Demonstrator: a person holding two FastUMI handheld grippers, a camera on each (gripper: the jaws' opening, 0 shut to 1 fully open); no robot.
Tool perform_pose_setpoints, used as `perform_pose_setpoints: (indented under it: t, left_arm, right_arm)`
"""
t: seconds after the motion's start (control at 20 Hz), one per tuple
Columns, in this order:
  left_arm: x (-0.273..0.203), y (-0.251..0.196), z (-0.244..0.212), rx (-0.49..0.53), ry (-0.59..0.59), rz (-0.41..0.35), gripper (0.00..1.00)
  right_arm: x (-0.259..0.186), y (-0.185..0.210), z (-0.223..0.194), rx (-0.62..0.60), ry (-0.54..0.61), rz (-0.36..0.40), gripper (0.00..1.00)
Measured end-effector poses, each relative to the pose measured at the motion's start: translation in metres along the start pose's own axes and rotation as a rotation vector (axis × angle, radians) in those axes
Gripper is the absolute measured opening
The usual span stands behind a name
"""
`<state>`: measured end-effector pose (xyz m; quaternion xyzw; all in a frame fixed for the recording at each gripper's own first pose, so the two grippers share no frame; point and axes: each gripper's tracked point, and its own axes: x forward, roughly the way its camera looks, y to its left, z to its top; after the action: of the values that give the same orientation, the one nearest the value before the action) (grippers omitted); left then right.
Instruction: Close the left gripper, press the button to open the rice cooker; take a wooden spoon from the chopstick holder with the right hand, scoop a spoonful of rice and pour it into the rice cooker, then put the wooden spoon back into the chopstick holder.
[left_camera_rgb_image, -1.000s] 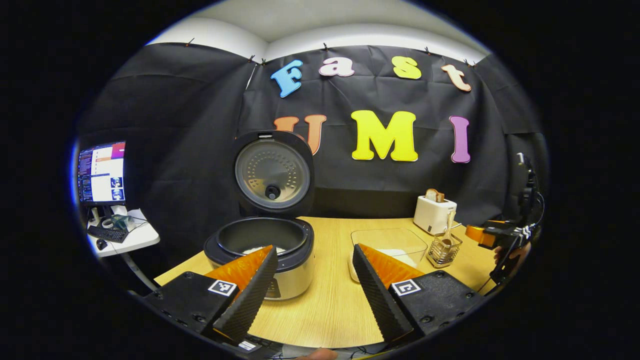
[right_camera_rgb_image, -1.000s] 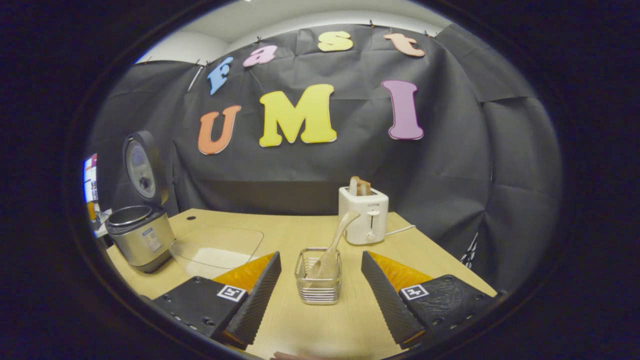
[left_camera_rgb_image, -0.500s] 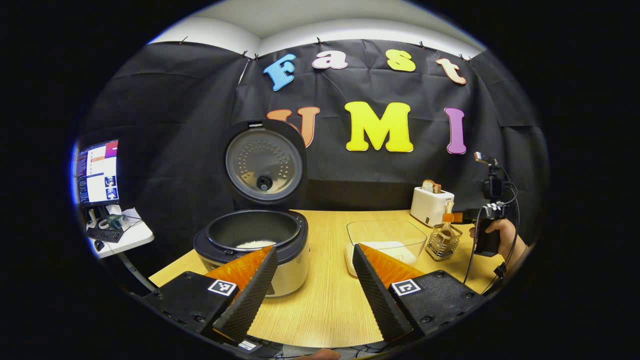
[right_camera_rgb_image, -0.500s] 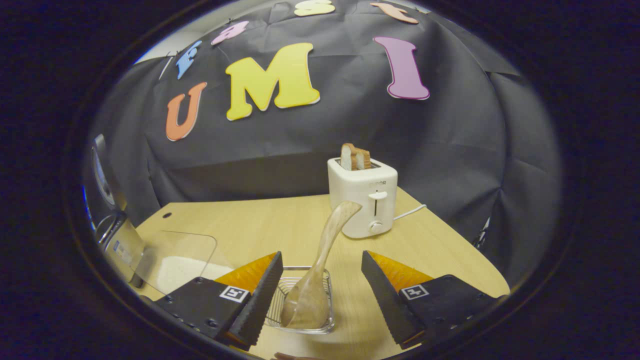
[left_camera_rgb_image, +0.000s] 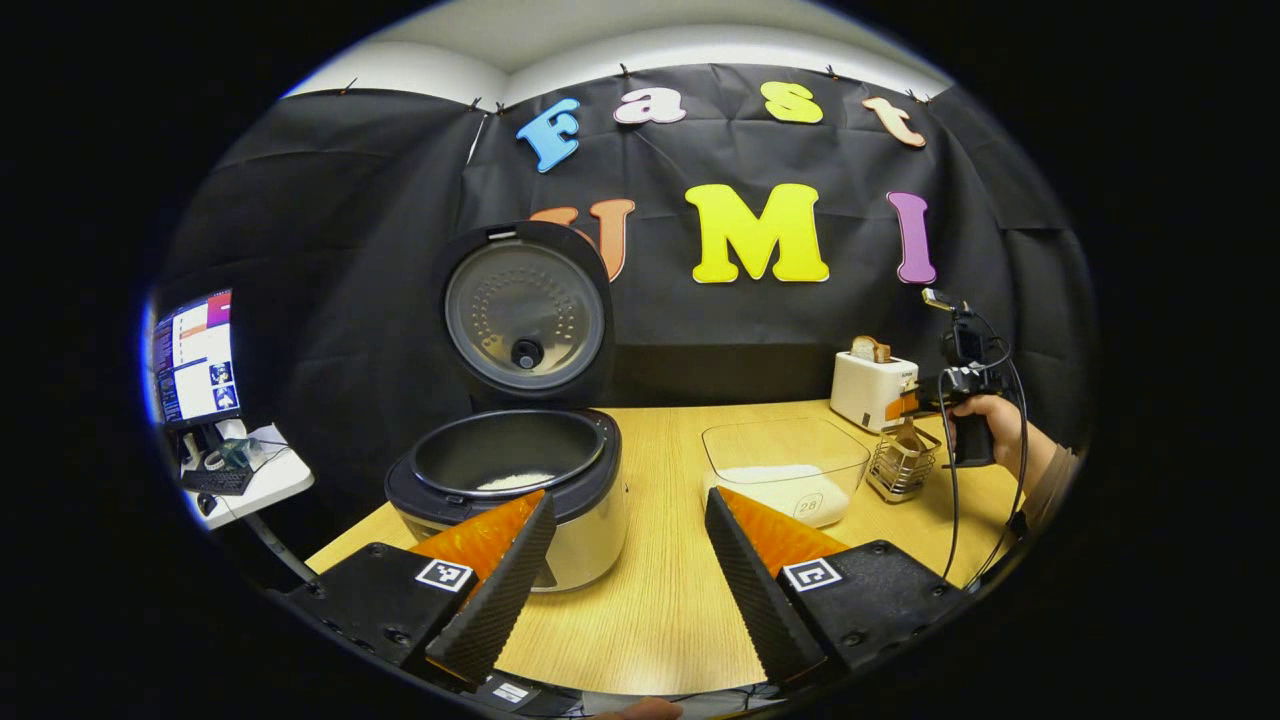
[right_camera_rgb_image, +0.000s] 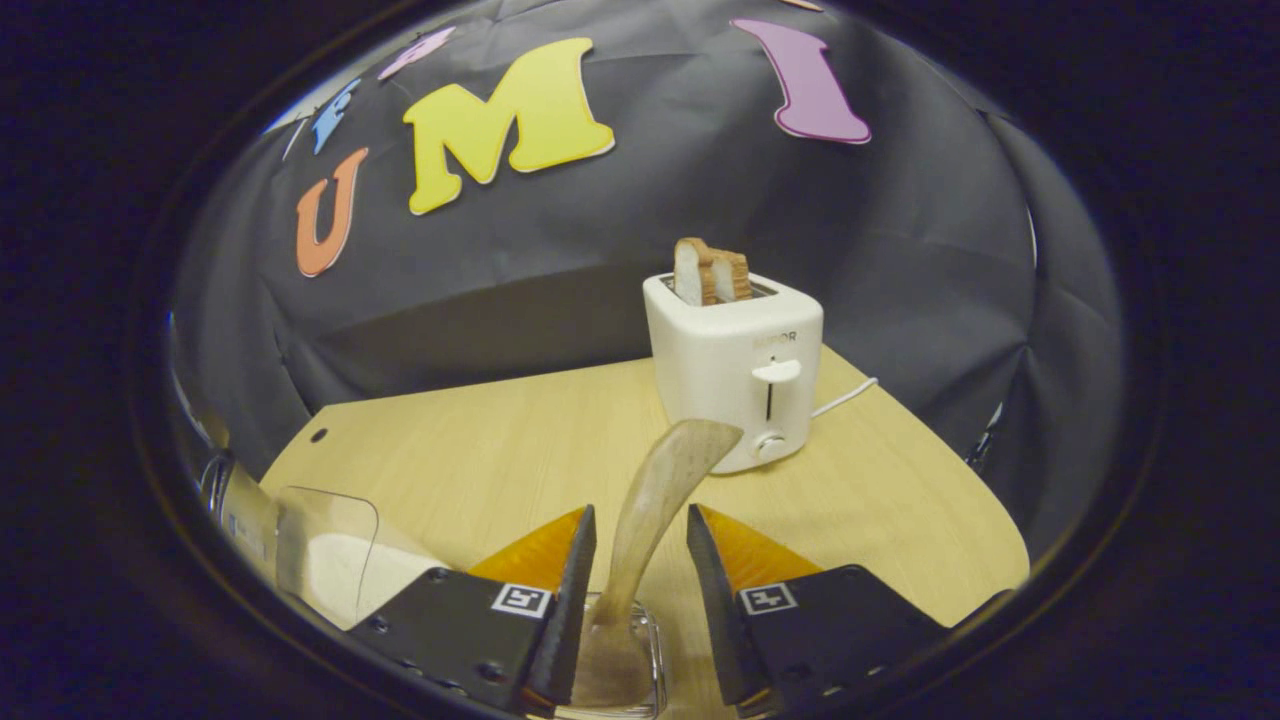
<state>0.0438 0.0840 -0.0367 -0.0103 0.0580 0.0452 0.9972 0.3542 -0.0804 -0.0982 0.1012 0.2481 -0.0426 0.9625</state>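
Note:
The rice cooker (left_camera_rgb_image: 510, 480) stands open on the wooden table, lid (left_camera_rgb_image: 525, 315) upright, a little white rice in its pot. My left gripper (left_camera_rgb_image: 628, 497) hovers open in front of it, nothing between its fingers. A clear container of rice (left_camera_rgb_image: 785, 465) sits right of the cooker. Beyond it is the wire chopstick holder (left_camera_rgb_image: 903, 470). In the right gripper view the wooden spoon (right_camera_rgb_image: 655, 490) stands in the holder (right_camera_rgb_image: 625, 685), handle leaning right. My right gripper (right_camera_rgb_image: 640, 512) straddles the handle, jaws narrowed, small gaps on both sides. A hand (left_camera_rgb_image: 985, 420) holds that gripper (left_camera_rgb_image: 915, 405).
A white toaster (right_camera_rgb_image: 735, 370) with bread slices (right_camera_rgb_image: 712, 272) stands just behind the holder, its cord trailing right. The clear container (right_camera_rgb_image: 325, 545) lies to the left in the right gripper view. A monitor (left_camera_rgb_image: 195, 355) and small side table stand off the table's left.
My right gripper has come down and forward over the holder and its jaws have narrowed around the spoon handle. The left gripper has shifted a little and stays open.

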Motion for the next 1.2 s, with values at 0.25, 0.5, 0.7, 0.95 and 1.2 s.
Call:
perform_pose_setpoints:
  t: [0.25, 0.5, 0.7, 0.95, 1.2]
  left_arm:
    - [-0.002, 0.006, 0.001, 0.007, 0.000, 0.012, 0.96]
    - [-0.009, 0.009, 0.010, 0.017, -0.024, 0.016, 0.96]
    - [-0.020, 0.018, 0.017, 0.018, -0.045, 0.033, 0.96]
    - [-0.036, 0.025, 0.030, -0.004, -0.082, 0.036, 0.96]
    - [-0.043, 0.037, 0.034, -0.026, -0.087, 0.037, 0.96]
  right_arm:
    - [-0.003, 0.011, 0.001, 0.054, 0.032, 0.025, 0.11]
    - [-0.034, 0.020, 0.007, 0.014, -0.014, 0.011, 0.03]
    - [-0.073, 0.033, 0.027, -0.005, -0.078, 0.019, 0.03]
    - [-0.125, 0.062, 0.060, -0.061, -0.178, 0.025, 0.03]
    - [-0.151, 0.119, 0.072, -0.084, -0.209, 0.089, 0.03]
